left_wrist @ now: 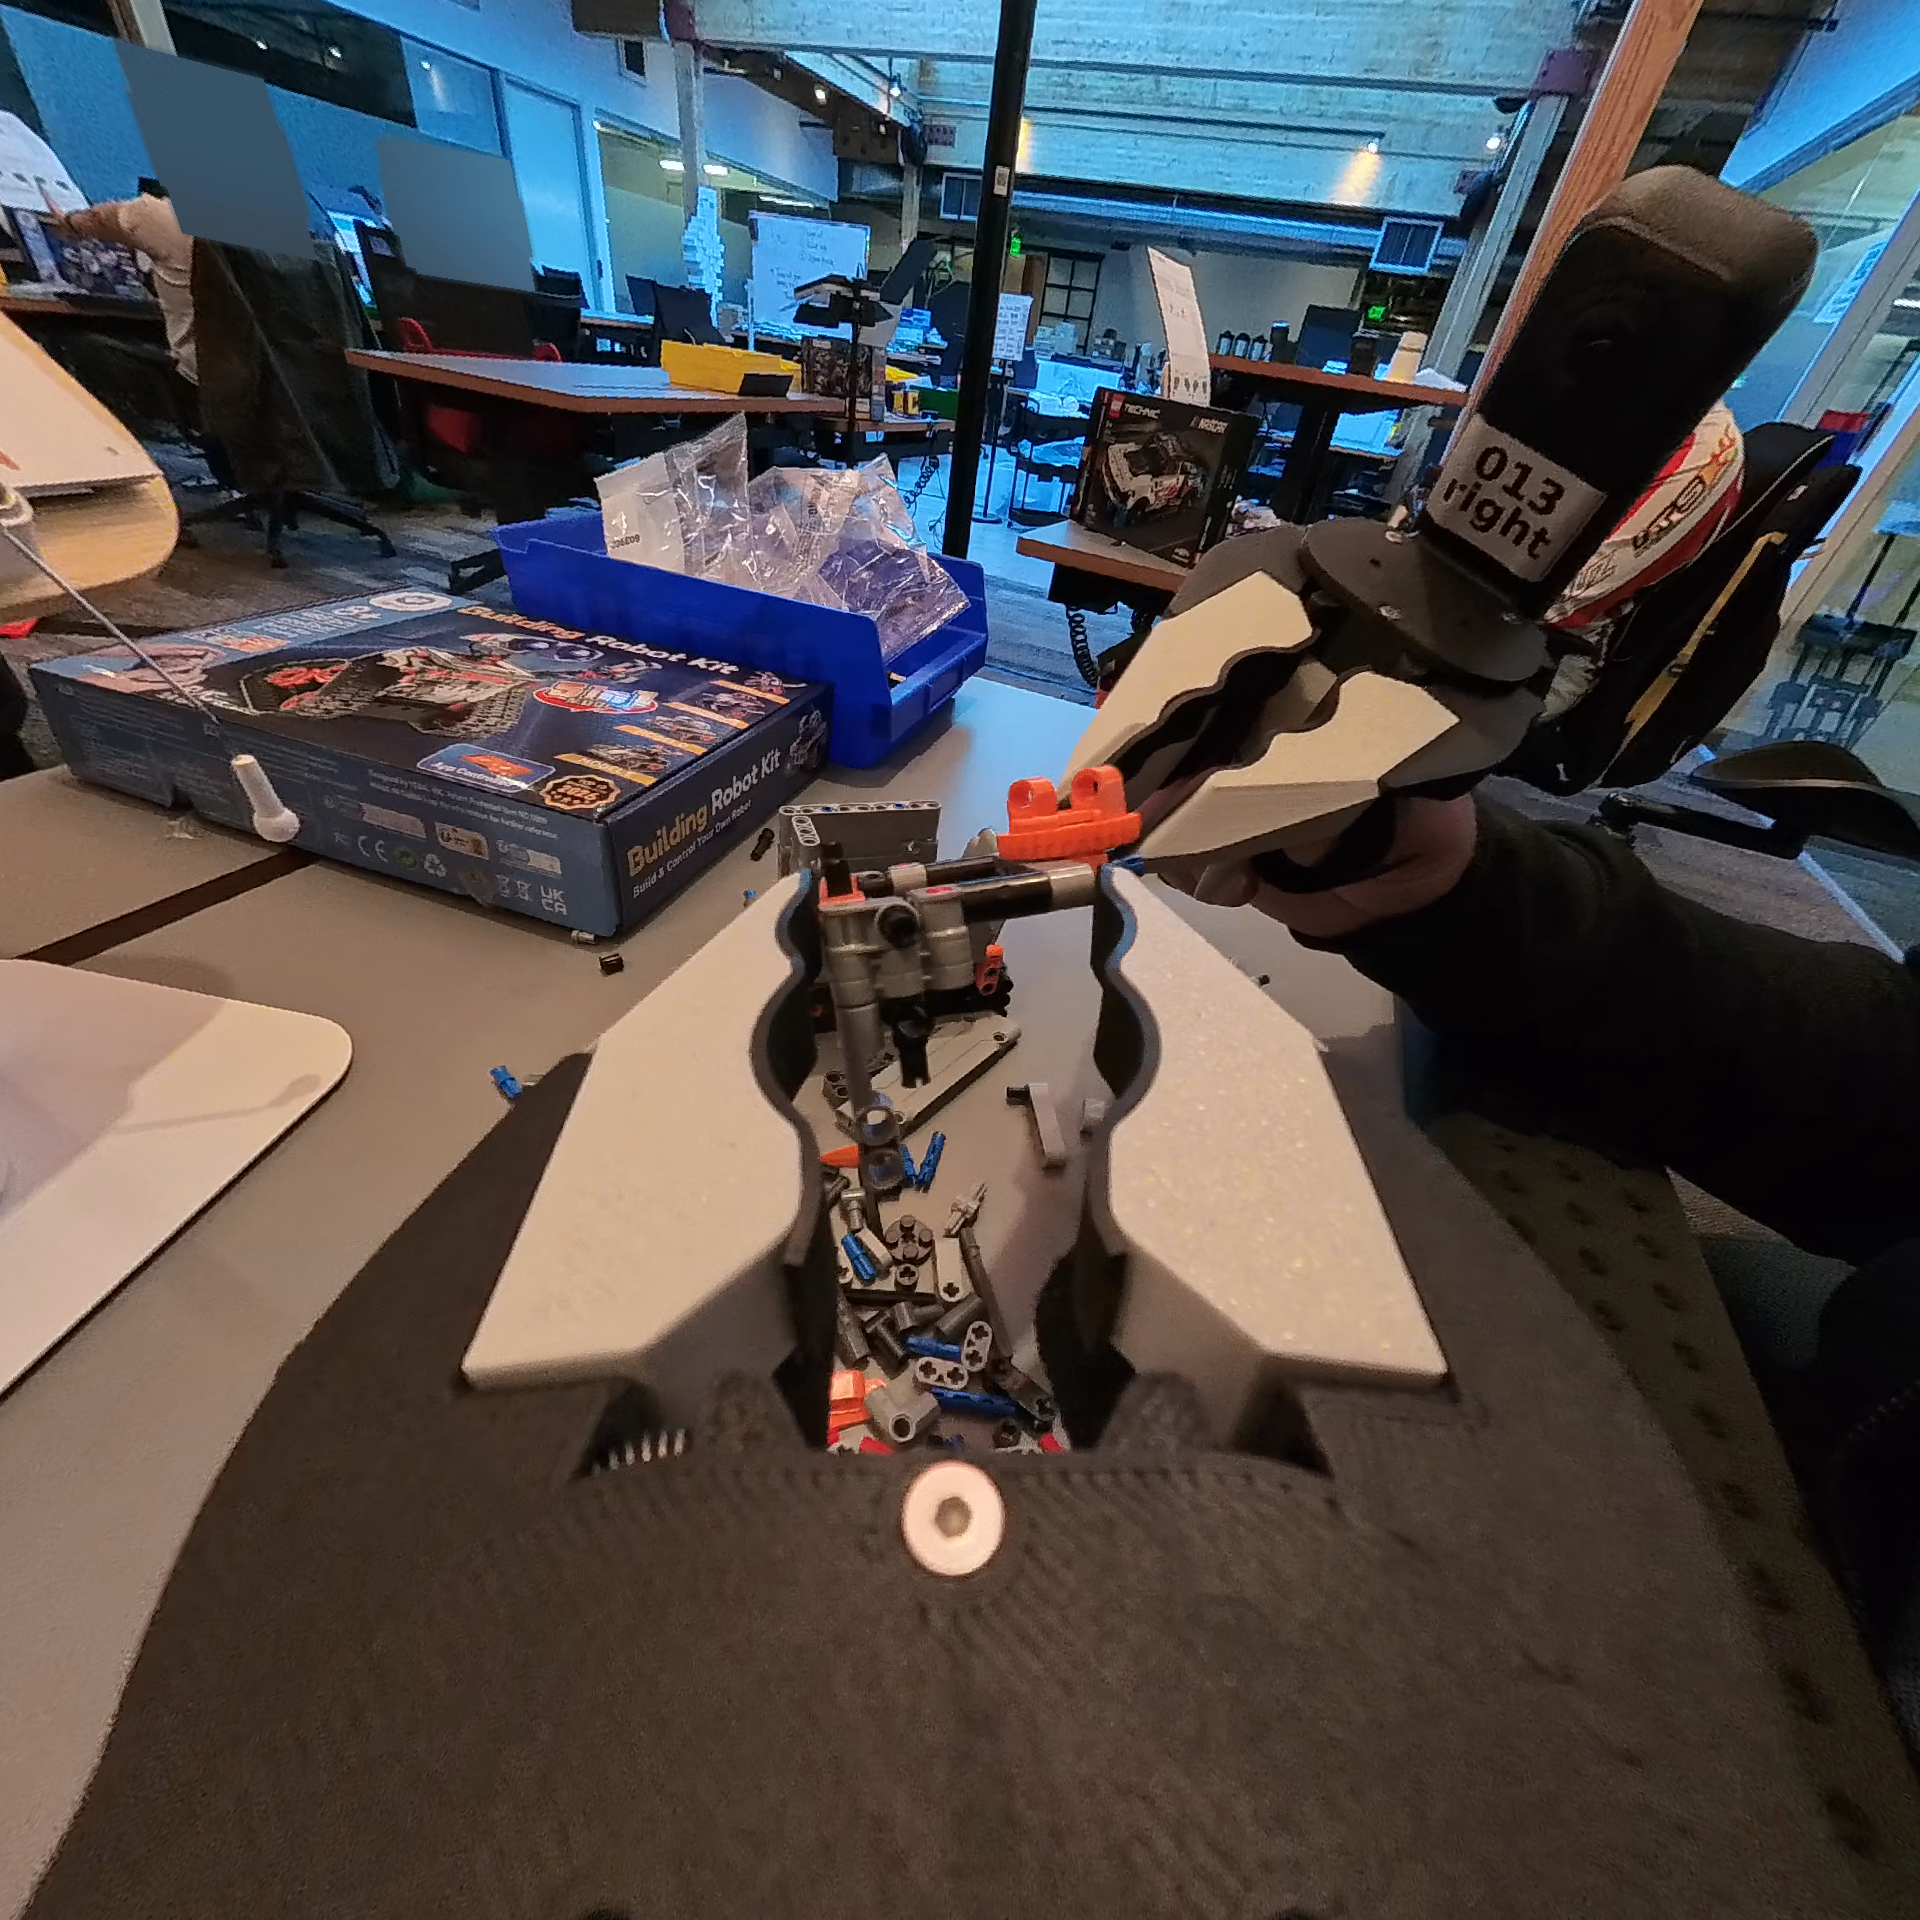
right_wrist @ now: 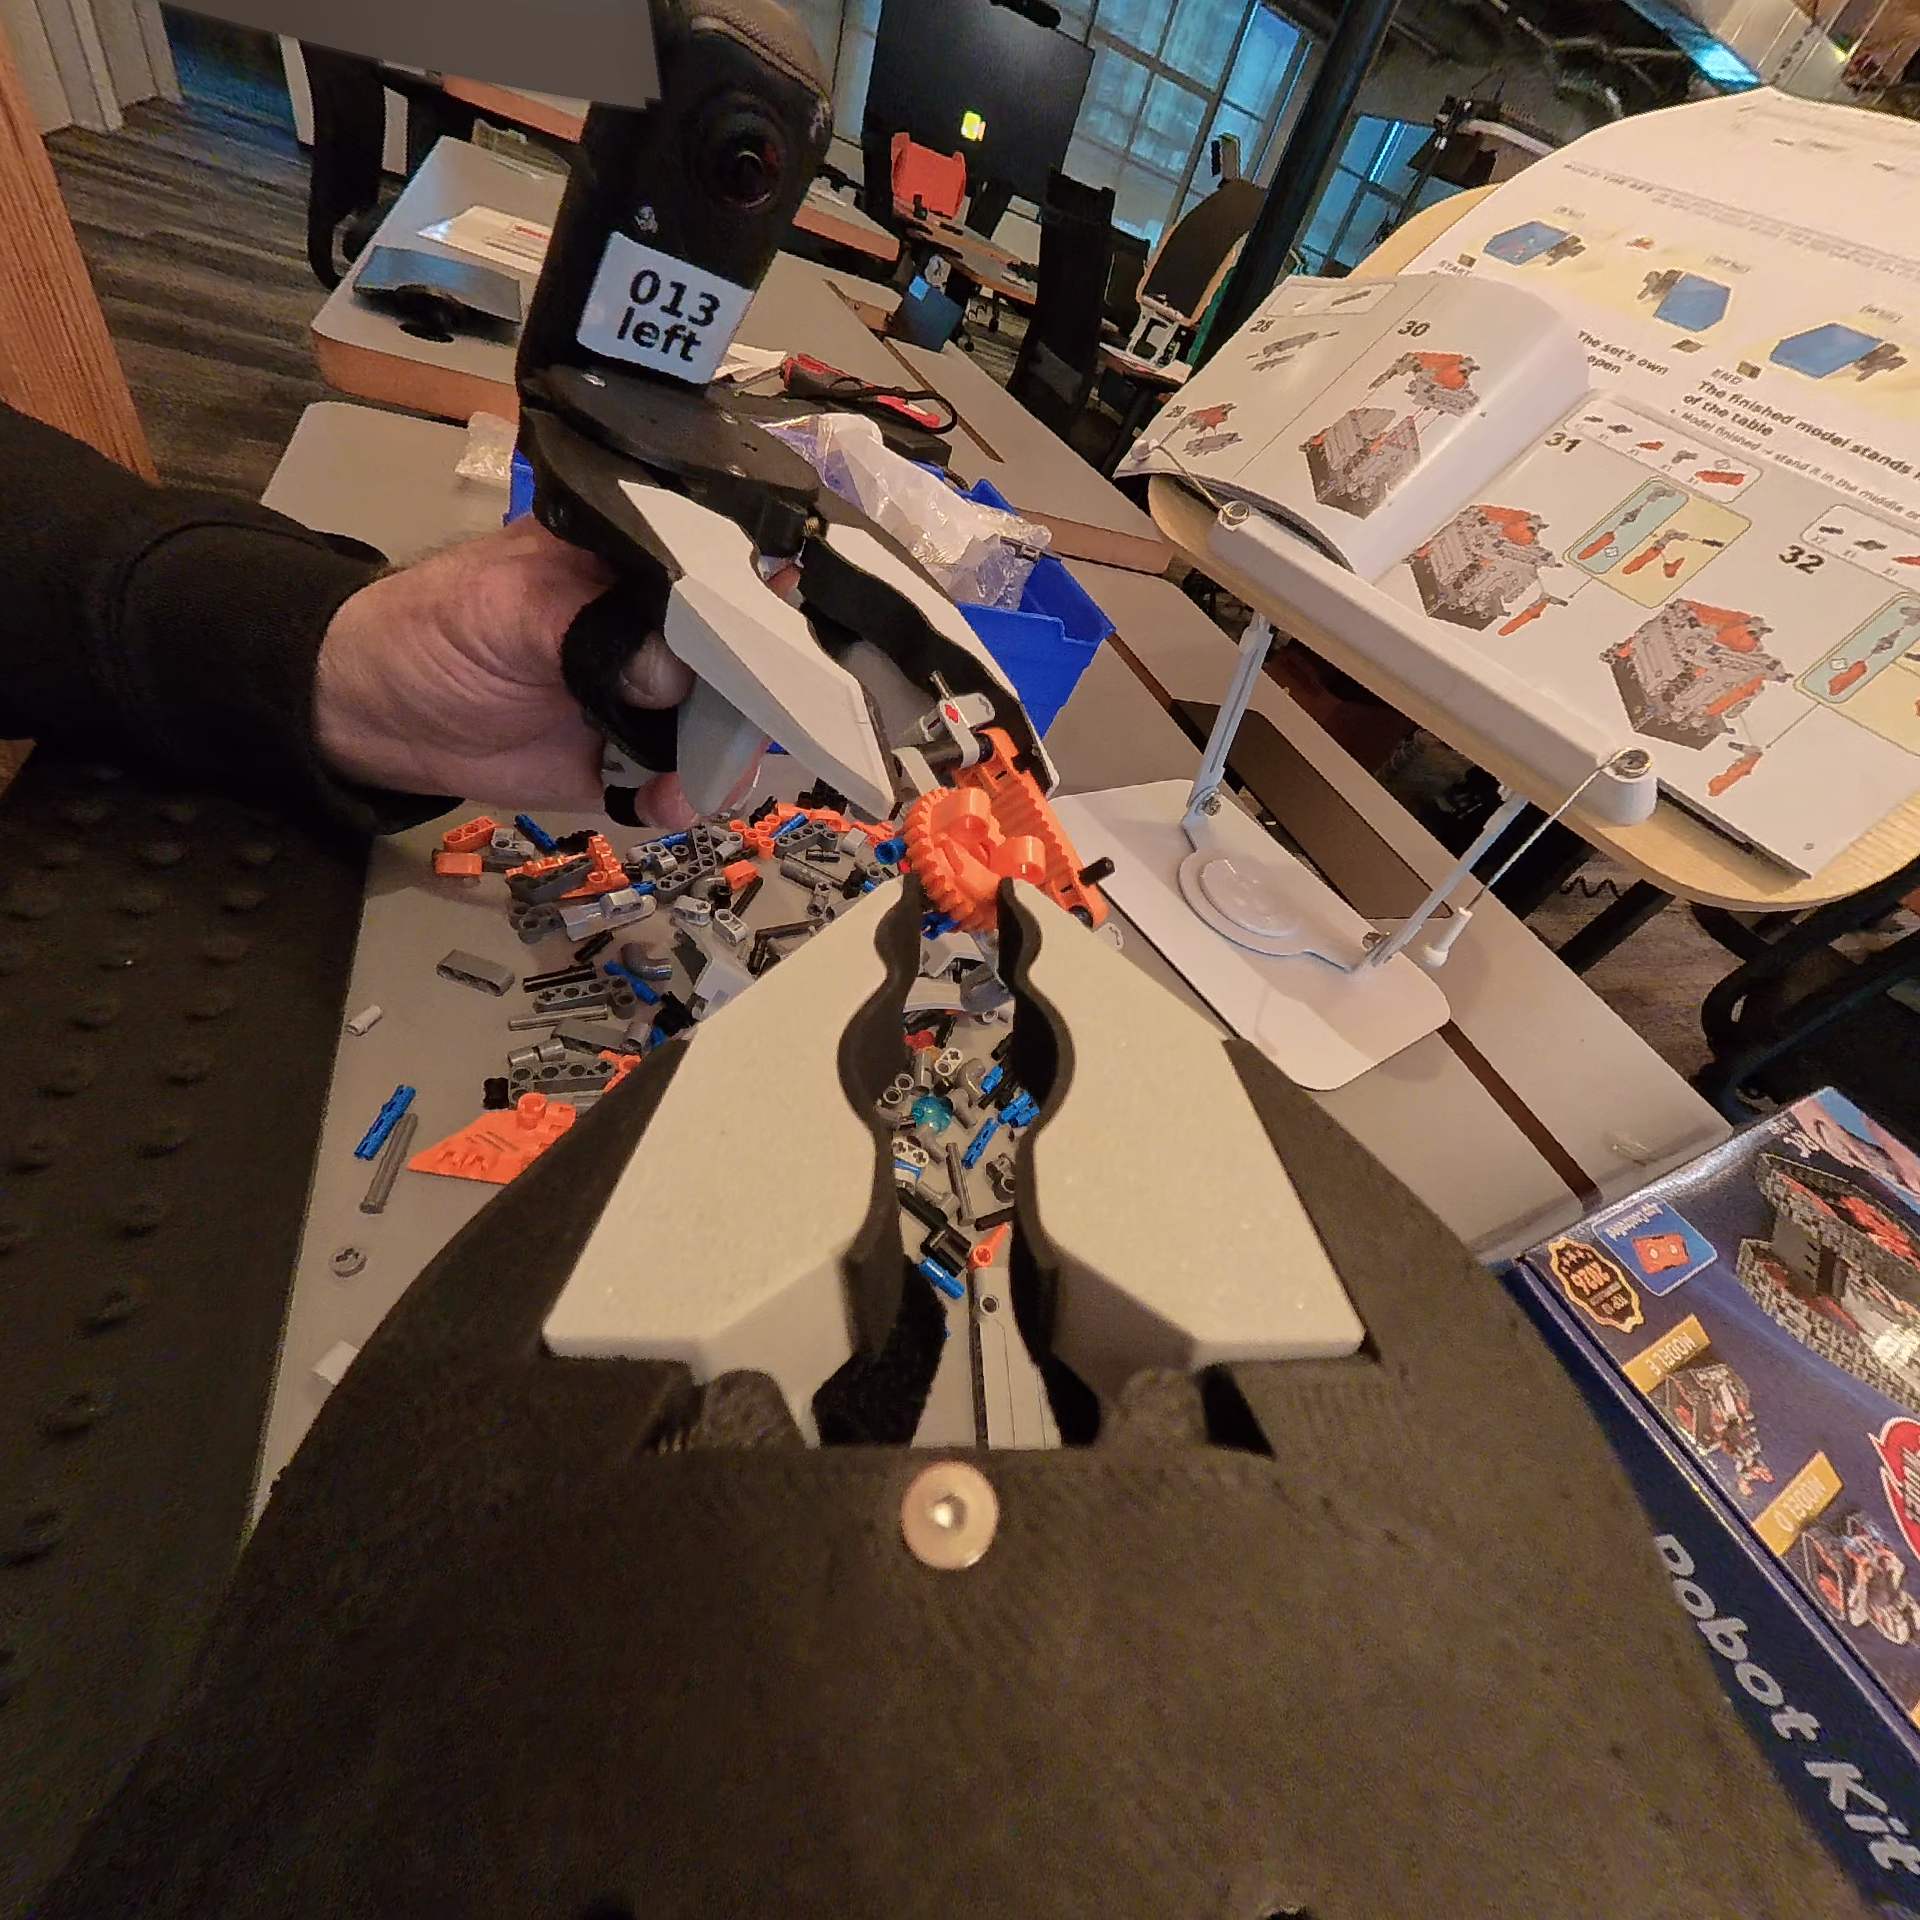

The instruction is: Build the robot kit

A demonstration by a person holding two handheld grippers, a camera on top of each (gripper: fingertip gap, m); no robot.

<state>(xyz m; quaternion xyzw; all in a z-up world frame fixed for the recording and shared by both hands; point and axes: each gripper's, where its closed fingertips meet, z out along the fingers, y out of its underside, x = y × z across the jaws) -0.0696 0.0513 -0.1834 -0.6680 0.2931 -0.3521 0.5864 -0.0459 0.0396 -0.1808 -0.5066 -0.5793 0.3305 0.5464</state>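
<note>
Partly hidden behind the grey fingers: a grey-and-black assembly [left_wrist: 914, 925], grasped at the tips of the left hand-held gripper [left_wrist: 951, 899] and held up above the desk [left_wrist: 364, 935]. Clenched in the right hand-held gripper [right_wrist: 956, 904]: an orange part [right_wrist: 966, 842] with a toothed wheel, touching the top of the assembly. Hard to tell whether the two are already joined, with the joint covered by fingertips in both views. Cut off at the frame edges: both dark sleeves, and a hand [right_wrist: 457, 675] wrapped round the left grip. Below and between the fingers, scattered on the desk: loose pieces [right_wrist: 623, 914] in grey, black, blue and orange, many too small to make out. To the left in the left wrist view, lying flat: a dark blue kit box [left_wrist: 416, 727]. Just behind it: a blue bin [left_wrist: 748, 623] holding crumpled clear bags [left_wrist: 790, 520], contents not visible. On the right in the right wrist view: an open booklet [right_wrist: 1558, 468] propped on a white stand [right_wrist: 1268, 935], its far pages cropped. Farther back: other desks and chairs, with flat patches laid over parts.
</note>
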